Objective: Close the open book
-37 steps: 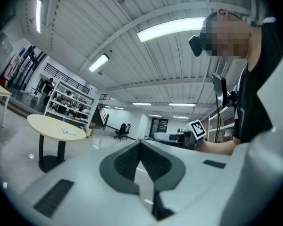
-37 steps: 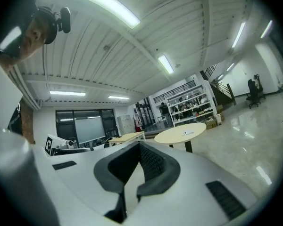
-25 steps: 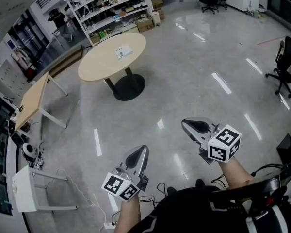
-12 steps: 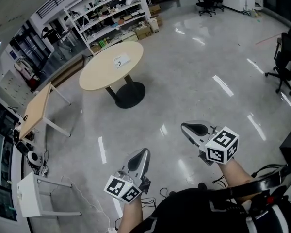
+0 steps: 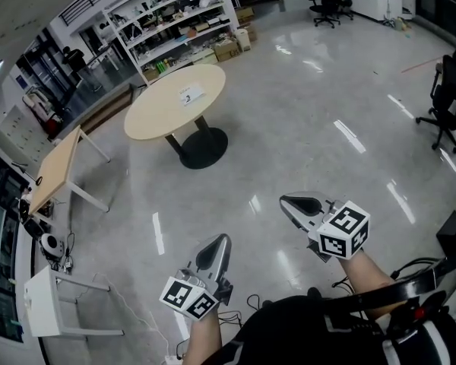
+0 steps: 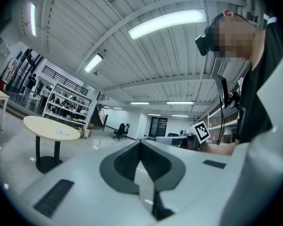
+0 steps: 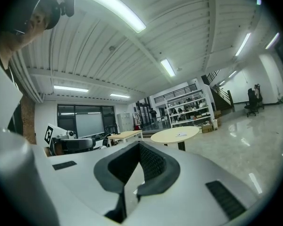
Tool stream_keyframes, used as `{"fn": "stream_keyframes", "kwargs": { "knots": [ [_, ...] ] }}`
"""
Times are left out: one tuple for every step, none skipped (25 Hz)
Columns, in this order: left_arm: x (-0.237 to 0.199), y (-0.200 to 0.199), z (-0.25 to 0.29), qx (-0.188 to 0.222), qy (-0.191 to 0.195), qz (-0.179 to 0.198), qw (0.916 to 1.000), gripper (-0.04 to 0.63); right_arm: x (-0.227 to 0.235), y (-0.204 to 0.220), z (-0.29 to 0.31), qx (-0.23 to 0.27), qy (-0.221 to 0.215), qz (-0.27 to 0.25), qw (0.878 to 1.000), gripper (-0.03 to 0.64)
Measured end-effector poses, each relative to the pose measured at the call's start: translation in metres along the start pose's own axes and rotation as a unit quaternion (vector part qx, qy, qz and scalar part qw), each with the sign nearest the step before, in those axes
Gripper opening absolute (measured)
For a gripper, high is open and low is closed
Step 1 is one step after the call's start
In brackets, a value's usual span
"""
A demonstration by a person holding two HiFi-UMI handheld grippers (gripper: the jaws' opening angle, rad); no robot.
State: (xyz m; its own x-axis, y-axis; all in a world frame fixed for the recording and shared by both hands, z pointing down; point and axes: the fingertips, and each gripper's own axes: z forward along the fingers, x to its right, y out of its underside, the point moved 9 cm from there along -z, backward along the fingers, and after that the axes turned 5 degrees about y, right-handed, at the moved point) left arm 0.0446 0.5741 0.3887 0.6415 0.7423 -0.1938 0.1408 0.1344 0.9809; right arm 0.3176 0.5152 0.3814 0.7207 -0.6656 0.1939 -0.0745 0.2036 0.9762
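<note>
A white, flat thing that may be the open book (image 5: 188,95) lies on the round beige table (image 5: 163,109), far across the floor; it is too small to tell its state. It also shows as a pale patch, the book (image 6: 61,131), in the left gripper view, and as the book (image 7: 181,134) in the right gripper view. My left gripper (image 5: 223,239) and right gripper (image 5: 283,201) are held level above the floor near the person's body. Both are shut with nothing between the jaws, as also seen on the left gripper (image 6: 140,141) and the right gripper (image 7: 139,143).
A rectangular desk (image 5: 55,169) stands left of the round table, with a white stand (image 5: 42,303) and cables nearer. Shelving (image 5: 167,17) lines the back wall. Office chairs (image 5: 448,93) stand at the right. Shiny grey floor lies between me and the table.
Both grippers have drifted a little across the floor and the head view has shifted slightly. Their jaws stay shut and nothing has been picked up.
</note>
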Motion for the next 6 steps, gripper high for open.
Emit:
{"fn": "stream_keyframes", "kwargs": {
  "knots": [
    [0.0, 0.0001, 0.0007, 0.0, 0.0, -0.001, 1.0, -0.002, 0.0005, -0.0012, 0.0001, 0.0, 0.0, -0.001, 1.0, 0.0],
    [-0.0003, 0.0007, 0.0009, 0.0, -0.001, -0.002, 1.0, -0.002, 0.001, -0.0019, 0.0006, -0.001, 0.0, -0.001, 1.0, 0.0],
    [-0.0009, 0.0014, 0.0004, 0.0, -0.003, -0.003, 1.0, -0.002, 0.0014, -0.0019, 0.0016, -0.001, 0.0, -0.002, 1.0, 0.0],
    [-0.0016, 0.002, -0.0005, 0.0, -0.004, -0.004, 1.0, -0.002, 0.0015, -0.0018, 0.0027, -0.001, -0.001, -0.002, 1.0, 0.0],
    [-0.0025, 0.0025, -0.0017, -0.001, -0.006, -0.004, 1.0, -0.002, 0.0014, -0.0015, 0.0038, -0.001, -0.001, -0.003, 1.0, 0.0],
    [-0.0033, 0.003, -0.0028, -0.001, -0.007, -0.004, 1.0, -0.002, 0.0012, -0.0013, 0.0048, -0.001, -0.002, -0.003, 1.0, 0.0]
  ]
}}
